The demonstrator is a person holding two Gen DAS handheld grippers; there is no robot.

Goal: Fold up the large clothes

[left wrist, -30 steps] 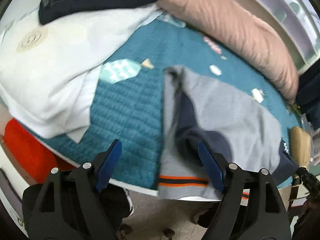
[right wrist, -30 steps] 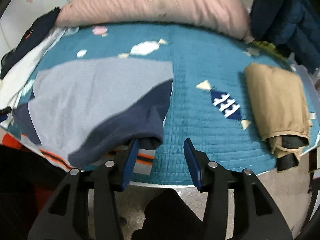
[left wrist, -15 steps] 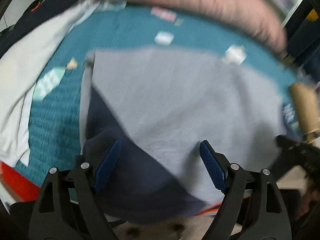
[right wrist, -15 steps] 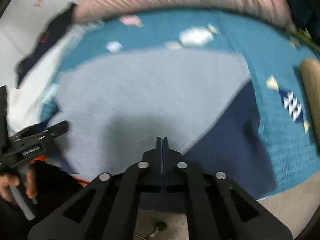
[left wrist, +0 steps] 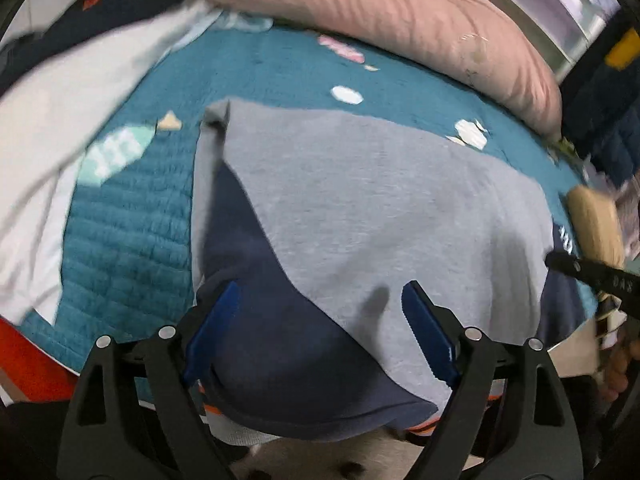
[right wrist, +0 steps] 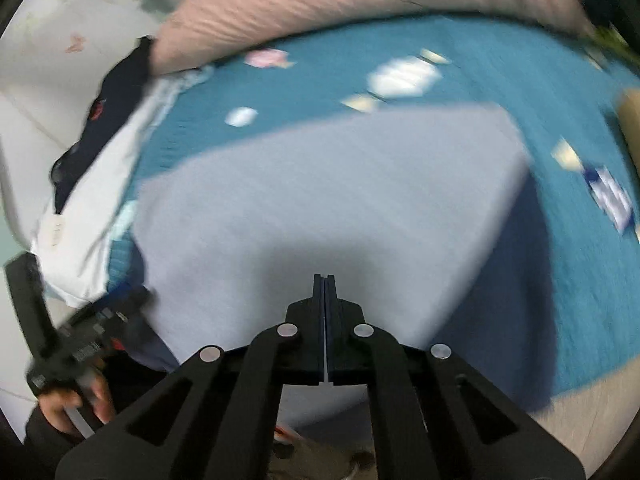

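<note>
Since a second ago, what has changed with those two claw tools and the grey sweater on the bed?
The right gripper snapped shut and swung in over the grey sweater; no cloth shows between its fingers. The left gripper moved in over the sweater's navy sleeve, its jaws wide and just opening further, pads pressing nothing. The sweater, pink pillow and teal bedspread stayed put.

Bedroom: bed w/ teal quilt point(left wrist: 132, 236), pink pillow point(left wrist: 392, 12).
</note>
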